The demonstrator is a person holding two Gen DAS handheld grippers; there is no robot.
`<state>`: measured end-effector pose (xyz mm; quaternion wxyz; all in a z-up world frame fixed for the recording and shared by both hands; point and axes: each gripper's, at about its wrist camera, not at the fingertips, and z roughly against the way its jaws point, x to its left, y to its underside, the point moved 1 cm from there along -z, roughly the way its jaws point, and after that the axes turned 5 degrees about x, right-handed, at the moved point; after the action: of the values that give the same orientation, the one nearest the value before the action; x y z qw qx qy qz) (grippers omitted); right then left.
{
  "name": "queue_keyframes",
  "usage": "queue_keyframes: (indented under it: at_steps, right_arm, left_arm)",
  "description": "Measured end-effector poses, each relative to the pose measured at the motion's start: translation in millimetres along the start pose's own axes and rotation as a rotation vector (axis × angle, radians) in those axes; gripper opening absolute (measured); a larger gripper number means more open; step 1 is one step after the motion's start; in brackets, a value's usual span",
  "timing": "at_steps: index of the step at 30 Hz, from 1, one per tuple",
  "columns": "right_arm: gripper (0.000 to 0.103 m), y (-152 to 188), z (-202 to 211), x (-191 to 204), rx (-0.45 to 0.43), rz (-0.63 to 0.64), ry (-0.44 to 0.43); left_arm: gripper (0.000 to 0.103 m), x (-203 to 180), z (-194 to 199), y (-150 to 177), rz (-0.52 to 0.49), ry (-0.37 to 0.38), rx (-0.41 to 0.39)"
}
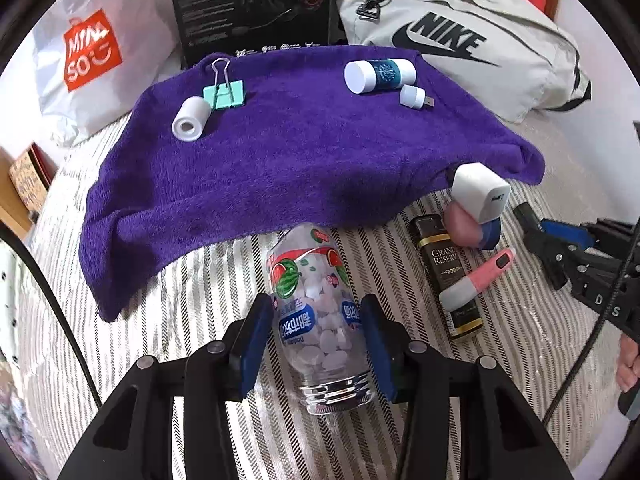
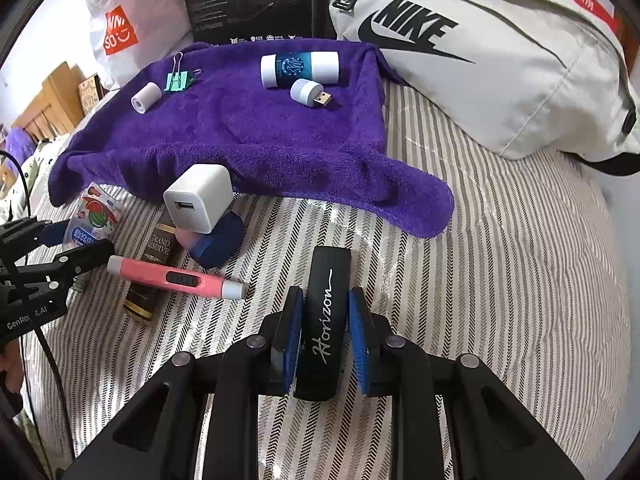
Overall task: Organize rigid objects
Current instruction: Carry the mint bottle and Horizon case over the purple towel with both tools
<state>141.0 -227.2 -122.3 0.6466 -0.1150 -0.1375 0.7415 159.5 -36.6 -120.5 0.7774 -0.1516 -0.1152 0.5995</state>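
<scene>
Two grippers on the striped bedcover (image 2: 500,240): left gripper (image 1: 316,320) clamped on a clear candy bottle (image 1: 316,312), right gripper (image 2: 324,312) clamped on a black Horizon case (image 2: 326,320).

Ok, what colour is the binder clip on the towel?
Mint green with silver wire handles; the binder clip shows best in the left wrist view.

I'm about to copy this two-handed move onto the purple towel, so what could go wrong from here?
1. The clear candy bottle is smooth and round, and the left tongs grip it near the neck, so it might slip or pivot.
2. The white charger rests tilted on the pink and blue item; a brush from either load may topple it.
3. The right tongs hold the black Horizon case by its narrow sides, so it may twist.
</scene>
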Motion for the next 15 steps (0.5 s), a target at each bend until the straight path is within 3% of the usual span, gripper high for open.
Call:
queue_keyframes:
  at_steps: [6, 15]
  right_arm:
    - [0.023, 4, 3, -7, 0.006, -0.020, -0.041]
    - [0.023, 11, 15, -17, 0.008, -0.056, -0.093]
  left_arm:
    - [0.041, 10, 2, 1, 0.041, 0.062, -0.003]
    - [0.041, 22, 19, 6, 0.069, 0.081, -0.012]
